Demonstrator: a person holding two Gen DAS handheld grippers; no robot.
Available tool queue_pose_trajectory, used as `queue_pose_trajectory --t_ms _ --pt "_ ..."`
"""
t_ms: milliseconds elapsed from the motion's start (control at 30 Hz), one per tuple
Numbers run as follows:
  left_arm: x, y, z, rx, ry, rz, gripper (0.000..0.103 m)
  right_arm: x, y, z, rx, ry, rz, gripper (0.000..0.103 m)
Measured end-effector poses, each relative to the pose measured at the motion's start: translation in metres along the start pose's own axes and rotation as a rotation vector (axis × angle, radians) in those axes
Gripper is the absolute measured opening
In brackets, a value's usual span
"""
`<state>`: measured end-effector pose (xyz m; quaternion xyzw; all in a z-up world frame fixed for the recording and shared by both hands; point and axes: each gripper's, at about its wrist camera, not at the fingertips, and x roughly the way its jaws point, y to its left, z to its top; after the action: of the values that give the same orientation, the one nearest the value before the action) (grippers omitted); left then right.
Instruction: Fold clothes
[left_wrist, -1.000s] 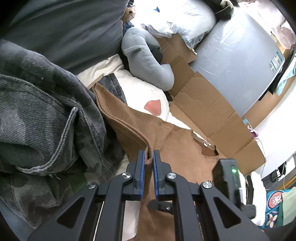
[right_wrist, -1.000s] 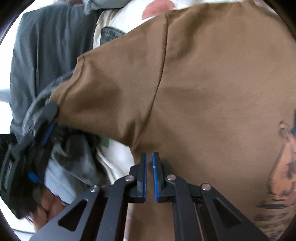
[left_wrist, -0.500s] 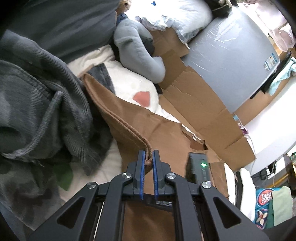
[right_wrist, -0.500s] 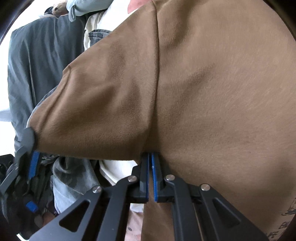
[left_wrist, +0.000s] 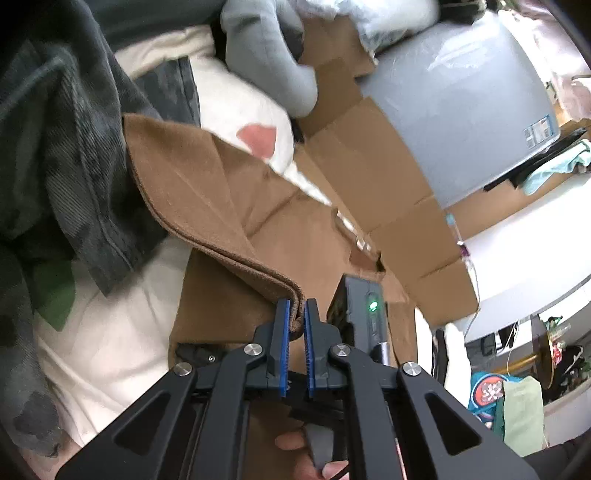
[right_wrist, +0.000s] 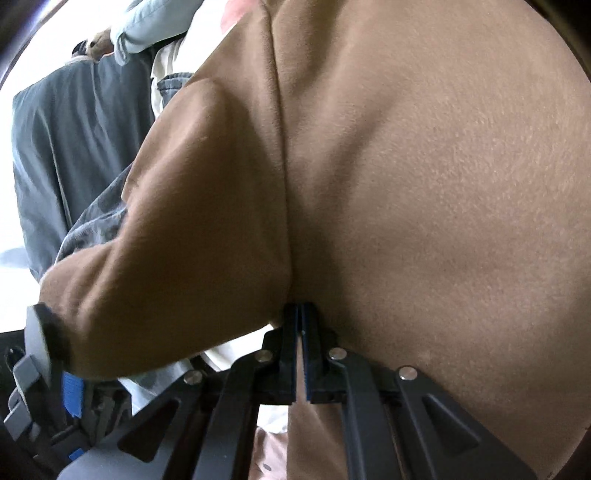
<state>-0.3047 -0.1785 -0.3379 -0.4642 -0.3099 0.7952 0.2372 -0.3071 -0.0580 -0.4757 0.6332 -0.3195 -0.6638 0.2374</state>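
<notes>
The left gripper (left_wrist: 295, 317) pinches the hemmed edge of the brown shirt (left_wrist: 229, 206) between its blue-lined fingers, the cloth folded over on itself just above the tips. From that pinch the shirt runs up and left to a dark grey plaid garment (left_wrist: 66, 155), which lies touching its far edge, and a white cushion with a red patch (left_wrist: 255, 122) sits beyond it. Flattened cardboard (left_wrist: 376, 177) lies to the shirt's right.

In the right wrist view the right gripper (right_wrist: 300, 314) is pressed together at the seam where sleeve meets body — the brown shirt (right_wrist: 424, 184) fills nearly the whole view. The tips appear to nip a thin fold, though the cloth hides the contact. The left gripper (right_wrist: 48, 354) shows at the sleeve's lower left end.
</notes>
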Motion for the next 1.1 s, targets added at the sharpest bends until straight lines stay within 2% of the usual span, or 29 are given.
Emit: queue_pose_trajectory --t_ms 67,167,200,233,300,333,467,700,833,1033,1100 --pt "0.003 0.003 0.001 -0.024 0.043 0.010 0.007 -0.005 0.000 0.001 -0.004 0.007 0.005 0.006" --pt "-0.002 0.002 0.002 -0.011 0.055 0.031 0.012 -0.012 0.000 0.002 -0.013 0.017 0.010 0.030" --pt "-0.005 0.000 0.002 -0.002 0.055 0.034 0.021 -0.014 0.003 0.000 -0.027 0.022 0.004 0.039" --pt "-0.008 -0.002 0.002 0.005 0.055 0.027 0.036 -0.015 0.006 -0.002 -0.042 0.026 -0.001 0.044" --pt "-0.015 -0.005 0.001 0.014 0.050 0.020 0.056 -0.020 0.012 -0.006 -0.069 0.029 -0.002 0.070" --pt "-0.019 -0.005 0.000 0.016 0.038 0.020 0.058 -0.022 0.014 -0.008 -0.080 0.026 -0.009 0.072" --pt "-0.032 0.001 -0.005 0.001 0.004 0.028 0.058 -0.032 0.018 -0.013 -0.119 0.020 -0.057 0.072" --pt "-0.039 0.034 -0.015 -0.056 -0.035 0.181 0.058 -0.048 0.012 -0.016 -0.162 0.002 -0.131 0.072" --pt "-0.031 0.038 -0.021 -0.026 -0.024 0.236 0.058 -0.057 0.006 -0.016 -0.211 -0.004 -0.164 0.072" --pt "-0.010 0.044 -0.025 -0.009 0.019 0.288 0.055 -0.048 0.035 0.002 -0.304 0.002 -0.252 0.061" --pt "-0.002 0.045 -0.025 -0.002 0.035 0.306 0.052 -0.049 0.040 0.010 -0.340 0.012 -0.291 0.052"
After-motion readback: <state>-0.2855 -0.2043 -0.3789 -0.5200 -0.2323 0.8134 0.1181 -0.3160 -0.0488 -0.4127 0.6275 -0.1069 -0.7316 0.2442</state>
